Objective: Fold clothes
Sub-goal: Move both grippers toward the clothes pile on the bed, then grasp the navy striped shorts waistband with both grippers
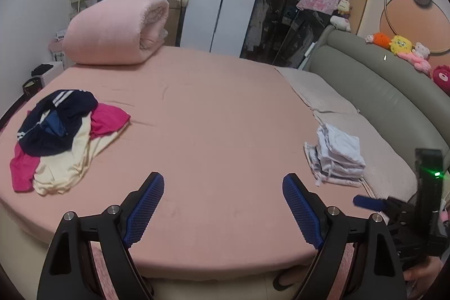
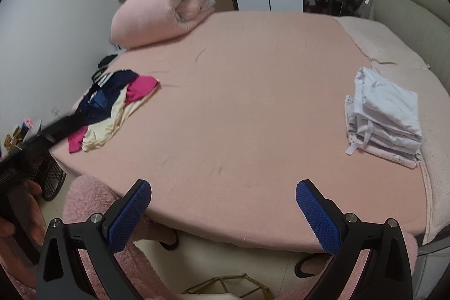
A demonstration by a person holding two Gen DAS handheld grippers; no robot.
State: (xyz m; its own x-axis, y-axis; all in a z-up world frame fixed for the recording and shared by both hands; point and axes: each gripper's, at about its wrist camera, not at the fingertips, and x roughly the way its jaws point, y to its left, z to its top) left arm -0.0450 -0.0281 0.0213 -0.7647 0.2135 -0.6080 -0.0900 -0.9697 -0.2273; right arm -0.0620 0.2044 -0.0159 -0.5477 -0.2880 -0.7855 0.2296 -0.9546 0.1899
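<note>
A heap of unfolded clothes (image 1: 60, 134), navy with white stripes, magenta and cream, lies on the left of the pink bed (image 1: 211, 131); it also shows in the right wrist view (image 2: 118, 106). A stack of folded pale clothes (image 1: 339, 156) sits on the right, also in the right wrist view (image 2: 384, 114). My left gripper (image 1: 223, 184) is open and empty above the bed's near edge. My right gripper (image 2: 223, 191) is open and empty above the near edge too. The right gripper shows at the right edge of the left wrist view (image 1: 371, 203).
A rolled pink quilt (image 1: 115, 30) lies at the bed's far left corner. A grey-green headboard (image 1: 379, 92) with plush toys (image 1: 405, 47) runs along the right. A wardrobe (image 1: 253, 4) stands behind. A pink fluffy rug (image 2: 92, 204) and a gold wire frame (image 2: 233, 286) lie on the floor.
</note>
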